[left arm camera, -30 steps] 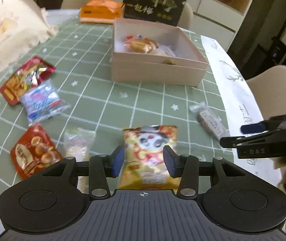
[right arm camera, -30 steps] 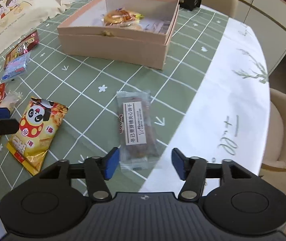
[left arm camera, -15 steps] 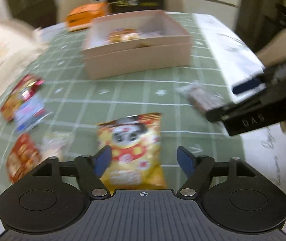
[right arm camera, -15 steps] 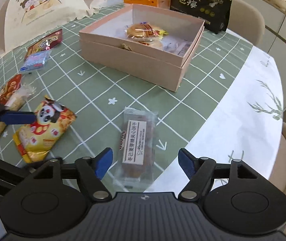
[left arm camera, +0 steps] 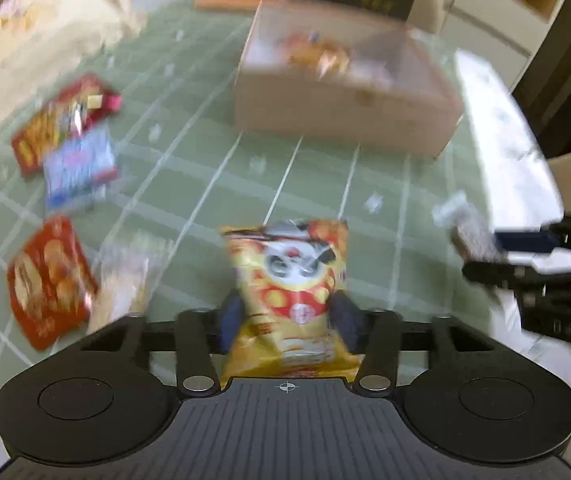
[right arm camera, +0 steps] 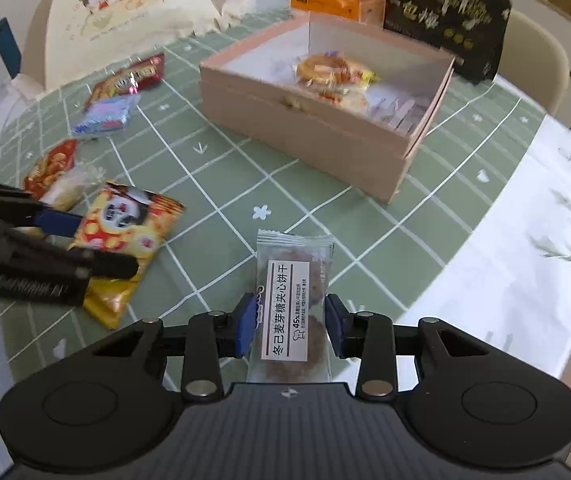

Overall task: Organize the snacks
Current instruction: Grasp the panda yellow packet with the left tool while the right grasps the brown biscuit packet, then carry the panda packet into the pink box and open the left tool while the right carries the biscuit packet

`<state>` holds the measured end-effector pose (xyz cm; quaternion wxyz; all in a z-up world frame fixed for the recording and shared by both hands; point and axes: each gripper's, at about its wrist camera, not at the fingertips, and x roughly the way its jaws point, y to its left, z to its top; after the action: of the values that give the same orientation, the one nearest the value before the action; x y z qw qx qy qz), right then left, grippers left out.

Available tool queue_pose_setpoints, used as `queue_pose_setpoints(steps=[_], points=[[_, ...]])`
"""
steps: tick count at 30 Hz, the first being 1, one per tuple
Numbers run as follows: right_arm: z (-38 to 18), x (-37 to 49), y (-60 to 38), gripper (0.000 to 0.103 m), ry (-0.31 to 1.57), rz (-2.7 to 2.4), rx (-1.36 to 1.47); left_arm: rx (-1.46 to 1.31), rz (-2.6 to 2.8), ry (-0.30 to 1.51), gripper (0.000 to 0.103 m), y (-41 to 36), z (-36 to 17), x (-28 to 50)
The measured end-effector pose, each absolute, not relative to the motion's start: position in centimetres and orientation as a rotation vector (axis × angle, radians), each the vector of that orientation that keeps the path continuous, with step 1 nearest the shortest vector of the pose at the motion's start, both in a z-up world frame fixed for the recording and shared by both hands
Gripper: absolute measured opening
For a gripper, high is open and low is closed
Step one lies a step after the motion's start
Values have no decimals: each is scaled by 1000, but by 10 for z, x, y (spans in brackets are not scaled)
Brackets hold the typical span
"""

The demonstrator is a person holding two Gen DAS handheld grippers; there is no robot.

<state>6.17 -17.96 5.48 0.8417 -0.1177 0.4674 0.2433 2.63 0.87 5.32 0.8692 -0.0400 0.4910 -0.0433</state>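
2 grippers clamp packets: left gripper [left arm camera: 285, 322] the blurred panda bag [left arm camera: 289, 280]; right gripper [right arm camera: 291, 326] the biscuit packet [right arm camera: 291, 304], bottom hidden.

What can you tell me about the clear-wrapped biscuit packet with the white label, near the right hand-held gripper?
The biscuit packet is a long clear plastic wrapper with a crimped, serrated far end, dark round biscuits inside and a white label of black Chinese print. It lies lengthwise along the right hand-held gripper, whose blue pads press its two long sides. Its near end is hidden by the gripper body; whether it has left the green checked tablecloth is unclear.
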Motion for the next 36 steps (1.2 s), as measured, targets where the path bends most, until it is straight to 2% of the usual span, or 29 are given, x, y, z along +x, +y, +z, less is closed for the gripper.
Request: queue_pose_setpoints(steps=[1, 2, 6, 10, 13, 19, 22, 24, 26, 27, 29, 31, 34, 36], points=[[61, 58, -183, 36, 975, 517, -248, -73, -101, 995, 34, 5, 64, 29], [67, 55, -188, 36, 962, 521, -243, -62, -107, 968, 18, 2, 74, 34], [83, 49, -200, 36, 941, 517, -219, -54, -156, 874, 17, -9, 109, 56], [88, 53, -214, 36, 951, 505, -128, -36, -178, 842, 17, -19, 118, 70], [78, 59, -223, 36, 981, 477, -81, -55, -177, 876, 21, -17, 104, 68], [47, 76, -219, 38, 1035, 453, -36, -46, -152, 942, 23, -5, 70, 55], [35, 91, -210, 51, 1028, 427, -75, 31, -171, 942, 25, -21, 59, 53], [29, 98, -208, 66, 1027, 432, -100, 111, -180, 947, 27, -39, 51, 50], [30, 99, -209, 76, 1006, 457, -110, 188, -175, 952, 34, -56, 41, 45], [30, 98, -211, 78, 997, 464, -119, 231, -172, 935, 37, -63, 39, 41], [26, 97, -215, 80, 994, 468, -133, 287, -184, 929, 56, -74, 34, 36], [22, 93, -220, 84, 975, 471, -142, 300, -191, 932, 64, -78, 31, 35], [19, 88, -221, 88, 948, 463, -200, 240, -173, 947, 67, -72, 35, 38], [17, 87, -222, 97, 946, 441, -202, 183, -96, 948, 65, -61, 39, 40]])
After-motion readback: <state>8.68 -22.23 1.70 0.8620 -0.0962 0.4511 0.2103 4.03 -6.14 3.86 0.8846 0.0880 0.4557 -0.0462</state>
